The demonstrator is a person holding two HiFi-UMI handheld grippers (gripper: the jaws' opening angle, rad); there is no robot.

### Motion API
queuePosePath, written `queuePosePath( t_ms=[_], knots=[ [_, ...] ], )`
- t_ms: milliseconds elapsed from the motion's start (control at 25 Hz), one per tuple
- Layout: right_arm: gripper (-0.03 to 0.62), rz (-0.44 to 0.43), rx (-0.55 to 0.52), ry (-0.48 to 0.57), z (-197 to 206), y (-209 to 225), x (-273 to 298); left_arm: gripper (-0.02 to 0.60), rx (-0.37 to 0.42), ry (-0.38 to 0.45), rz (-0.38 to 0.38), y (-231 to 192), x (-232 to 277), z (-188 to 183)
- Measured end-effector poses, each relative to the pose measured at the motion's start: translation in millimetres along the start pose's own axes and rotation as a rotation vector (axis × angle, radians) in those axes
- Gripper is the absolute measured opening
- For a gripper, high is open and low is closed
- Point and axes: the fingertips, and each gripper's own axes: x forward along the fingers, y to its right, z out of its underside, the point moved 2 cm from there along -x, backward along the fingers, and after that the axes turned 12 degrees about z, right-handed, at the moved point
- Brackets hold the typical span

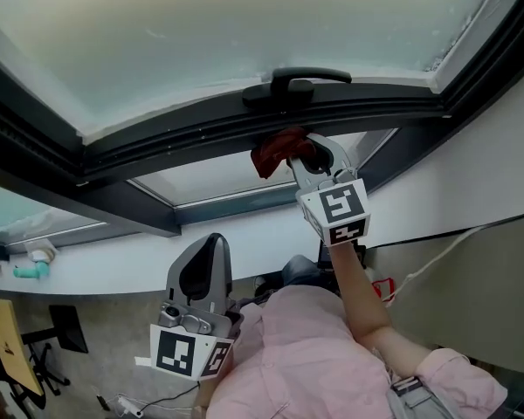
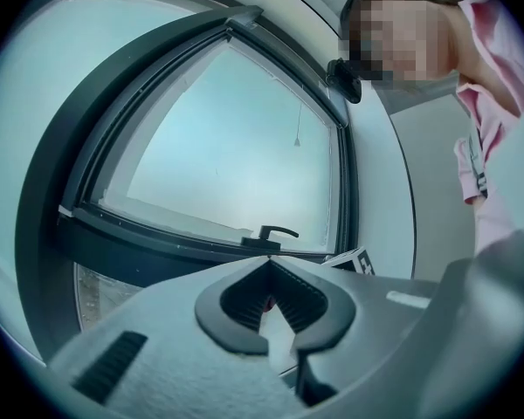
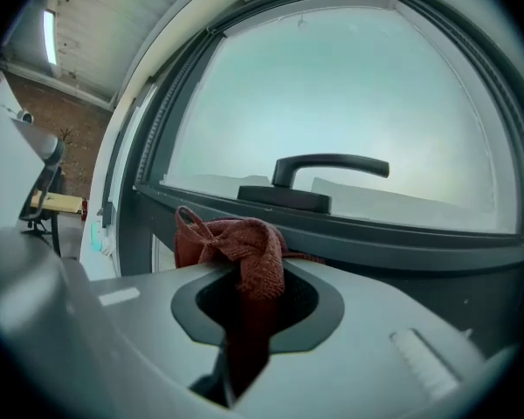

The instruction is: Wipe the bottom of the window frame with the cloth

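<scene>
A dark red cloth (image 1: 278,150) is bunched against the dark bottom rail of the window frame (image 1: 183,138), just below the black window handle (image 1: 295,84). My right gripper (image 1: 307,157) is shut on the cloth, raised up to the frame. In the right gripper view the cloth (image 3: 236,244) hangs out between the jaws, just short of the frame rail (image 3: 375,234) and handle (image 3: 319,175). My left gripper (image 1: 211,244) hangs low near the person's chest, shut and holding nothing. Its view shows the closed jaws with the window and handle (image 2: 269,234) far ahead.
A lower fixed pane (image 1: 244,177) sits under the rail. The white sill wall (image 1: 244,243) runs below. A teal object (image 1: 31,271) rests on the sill at left. A black cable (image 1: 472,227) crosses the wall at right. The person's pink sleeve (image 1: 306,356) fills the bottom.
</scene>
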Motion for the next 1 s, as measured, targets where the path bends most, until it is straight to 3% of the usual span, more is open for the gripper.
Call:
queuePosePath(
  t_ms=[360,760,1000],
  knots=[
    [0.054,0.000,-0.058,-0.011,5,-5,9,0.000,0.011,0.010,0.026,-5,2,-6],
    [0.054,0.101,-0.097,0.034,2,25,3,0.000,0.022,-0.005,0.055,-4,13,-4],
    [0.054,0.105,-0.098,0.057,4,36,-1,0.000,0.038,-0.005,0.039,-7,19,-8]
  ],
)
